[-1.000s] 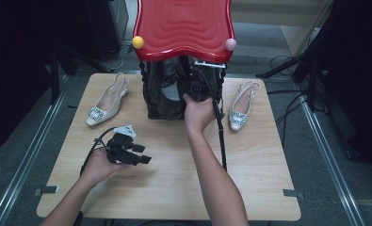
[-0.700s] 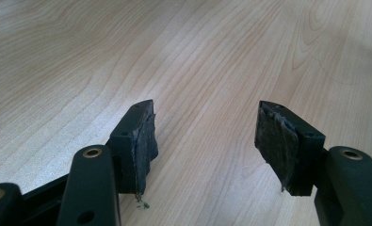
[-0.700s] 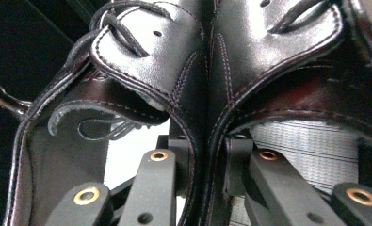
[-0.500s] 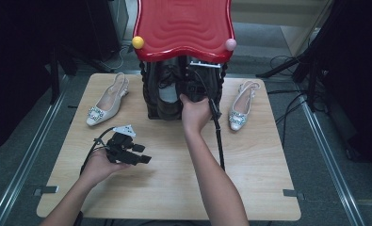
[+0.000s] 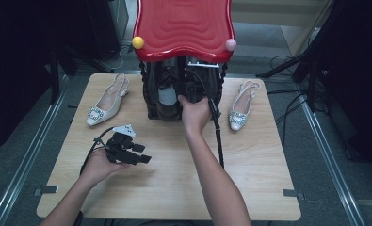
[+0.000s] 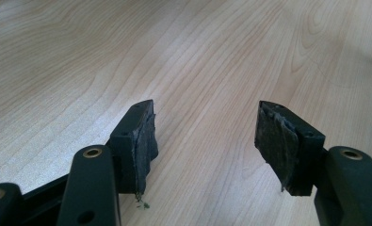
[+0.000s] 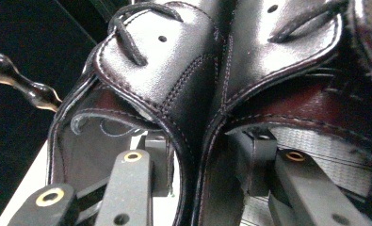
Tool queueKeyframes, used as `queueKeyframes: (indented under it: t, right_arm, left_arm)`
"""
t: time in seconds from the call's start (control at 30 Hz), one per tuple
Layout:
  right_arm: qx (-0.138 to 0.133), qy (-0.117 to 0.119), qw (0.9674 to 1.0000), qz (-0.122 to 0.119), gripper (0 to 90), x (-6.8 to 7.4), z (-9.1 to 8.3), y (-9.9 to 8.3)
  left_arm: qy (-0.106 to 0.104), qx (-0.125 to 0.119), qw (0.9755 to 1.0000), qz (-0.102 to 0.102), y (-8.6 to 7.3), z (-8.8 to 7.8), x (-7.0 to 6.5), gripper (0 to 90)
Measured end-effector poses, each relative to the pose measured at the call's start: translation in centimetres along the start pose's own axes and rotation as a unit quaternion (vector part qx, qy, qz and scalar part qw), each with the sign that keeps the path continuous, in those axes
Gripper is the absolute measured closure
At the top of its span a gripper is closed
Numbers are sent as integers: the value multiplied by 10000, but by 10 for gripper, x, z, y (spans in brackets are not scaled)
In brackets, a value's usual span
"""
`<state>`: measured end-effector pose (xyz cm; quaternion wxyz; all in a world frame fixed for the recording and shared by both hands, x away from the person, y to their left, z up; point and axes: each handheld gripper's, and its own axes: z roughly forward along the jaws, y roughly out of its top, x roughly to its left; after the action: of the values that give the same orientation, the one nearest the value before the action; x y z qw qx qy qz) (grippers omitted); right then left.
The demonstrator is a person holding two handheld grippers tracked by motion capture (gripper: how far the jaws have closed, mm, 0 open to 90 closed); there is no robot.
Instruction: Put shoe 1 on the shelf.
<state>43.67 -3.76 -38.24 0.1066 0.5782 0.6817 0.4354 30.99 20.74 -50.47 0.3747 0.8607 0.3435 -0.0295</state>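
Two black shoes (image 7: 212, 94) stand side by side on the lower shelf of a rack (image 5: 150, 101) under its red top (image 5: 183, 26), at the far middle of the table (image 5: 249, 188), likely just set there as a pair. The right gripper (image 5: 189, 89) reaches in under the red top; in the right gripper view one jaw sits inside each shoe, straddling the two inner walls where they meet. Its jaws have just been opening and stand about half apart, pads seemingly off the leather, which reads as a release after placing the pair. The shoes thus lie right at the jaw tips, walls between them, not clamped. The left gripper (image 5: 127, 149) rests low over bare wood at the near left, well apart from the rack, jaws wide and empty, probably waiting. A pale heel (image 5: 103, 101) lies left of the rack and its mate (image 5: 240, 106) right, perhaps next to be shelved.
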Motion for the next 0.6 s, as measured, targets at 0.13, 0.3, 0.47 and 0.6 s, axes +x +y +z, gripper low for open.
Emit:
queueKeyframes:
  t: [0.13,0.3,0.47,0.6]
  right_arm:
    - [-15,102,9999,-58,620,-2,-2,-1]
    - [-33,180,9998,-111,620,-4,-5,-1]
    - [-78,199,9993,-307,619,-3,-11,-2]
    - [-99,309,9987,-382,611,-1,-17,-3]
  left_arm:
    - [4,-16,10000,-9,0,0,1,386]
    - [17,-21,10000,0,0,0,0,386]
    - [10,-40,10000,-25,0,-1,1,387]
    - [18,-50,10000,-44,0,-1,1,387]
